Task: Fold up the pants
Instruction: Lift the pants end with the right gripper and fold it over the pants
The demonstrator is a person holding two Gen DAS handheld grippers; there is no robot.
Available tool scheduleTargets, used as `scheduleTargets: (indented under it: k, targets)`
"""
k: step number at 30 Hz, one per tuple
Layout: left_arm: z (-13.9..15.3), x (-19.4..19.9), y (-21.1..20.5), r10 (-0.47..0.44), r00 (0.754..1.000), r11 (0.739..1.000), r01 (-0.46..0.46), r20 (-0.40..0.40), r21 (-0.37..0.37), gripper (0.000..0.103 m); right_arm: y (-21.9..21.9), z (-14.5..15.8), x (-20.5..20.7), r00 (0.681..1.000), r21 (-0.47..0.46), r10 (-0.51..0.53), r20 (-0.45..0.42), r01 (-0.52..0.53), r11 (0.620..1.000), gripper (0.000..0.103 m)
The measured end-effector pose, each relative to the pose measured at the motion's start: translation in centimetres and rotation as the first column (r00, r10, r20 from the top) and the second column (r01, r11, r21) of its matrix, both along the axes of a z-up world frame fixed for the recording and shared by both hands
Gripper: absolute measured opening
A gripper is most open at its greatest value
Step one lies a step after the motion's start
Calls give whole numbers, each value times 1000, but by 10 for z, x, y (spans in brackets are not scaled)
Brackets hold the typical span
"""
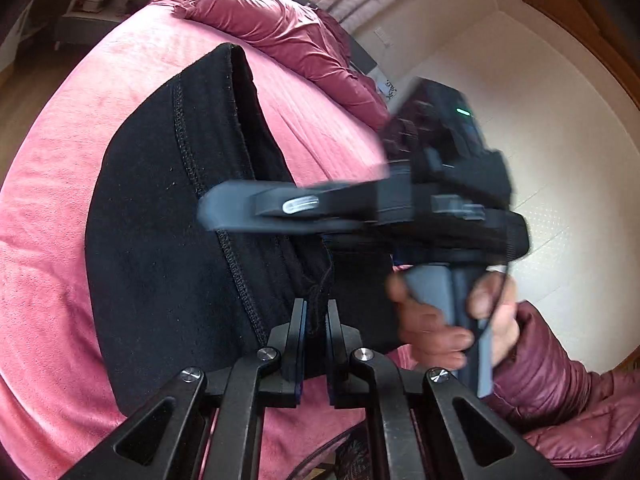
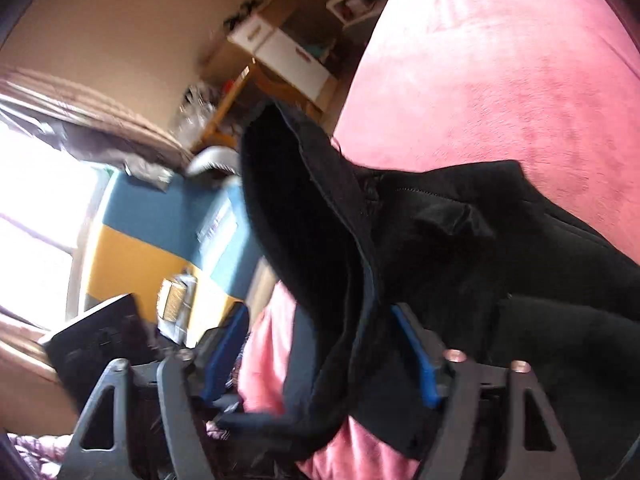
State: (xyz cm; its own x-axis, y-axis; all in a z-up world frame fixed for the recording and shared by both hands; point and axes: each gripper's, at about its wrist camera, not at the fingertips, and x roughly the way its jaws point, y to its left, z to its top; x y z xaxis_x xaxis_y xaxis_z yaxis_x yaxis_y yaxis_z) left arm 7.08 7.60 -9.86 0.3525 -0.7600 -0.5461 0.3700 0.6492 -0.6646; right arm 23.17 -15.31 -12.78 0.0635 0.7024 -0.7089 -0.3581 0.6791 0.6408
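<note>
Pants [image 1: 168,208] pinched in left jaws, draped between parted right jaws.

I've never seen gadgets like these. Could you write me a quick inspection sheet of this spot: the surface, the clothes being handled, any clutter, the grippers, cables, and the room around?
Surface: pink blanket covering a bed.
Job's things: black pants spread on the blanket, one edge lifted.
Clutter: dark red quilt bunched at the far side of the bed.
Grippers: left gripper shut on the pants' fabric; right gripper jaws apart, pants between them, blue pads not visibly pressing.
Cables: a thin one by the hand holding the right gripper.
Surroundings: bright window, cardboard boxes, pale floor.
</note>
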Motion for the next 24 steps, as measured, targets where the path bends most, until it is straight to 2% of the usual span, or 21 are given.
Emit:
scheduleTargets:
  k: [1,2,3,4,6,8,9,11,12,14,17,24]
  targets:
    - [2,-2,1,-8,1000,1000,8,9,13,7,8,-2,0,1000,-28,19,9,-19,999,41]
    - [5,-3,1,-13,1000,999,12,24,34,7,13,-3,-1,999,-59,27,24,-25,998,24]
    - [9,-3,1,-21,999,998,19,37,58,7,16,-3,-2,999,-80,29,35,-26,996,14]
    - [13,-4,1,-37,998,997,34,43,63,8,15,-2,-3,999,-82,23,41,-19,996,14]
    - [26,-7,12,-72,996,997,72,59,-10,13,11,5,-7,998,-67,4,57,0,998,13]
    - [43,-12,36,-73,993,985,87,94,-149,16,-2,17,-10,996,-47,-27,83,31,998,13]
    - [48,-13,48,-52,993,979,72,105,-191,20,-12,26,-13,994,-27,-47,96,50,998,13]
    - [53,-7,76,28,996,968,-7,80,-250,21,-28,44,-20,989,5,-80,121,80,997,13]
    - [51,-3,87,76,995,968,-58,67,-243,21,-36,55,-25,985,22,-97,142,95,995,13]
    - [46,5,95,141,989,976,-131,45,-176,21,-55,73,-36,975,59,-137,176,129,990,13]
    - [31,16,85,170,985,981,-168,10,-93,21,-90,91,-52,956,82,-202,213,188,979,13]
    - [-1,37,21,79,996,996,-81,-51,-33,22,-176,90,-81,912,61,-356,202,351,934,13]
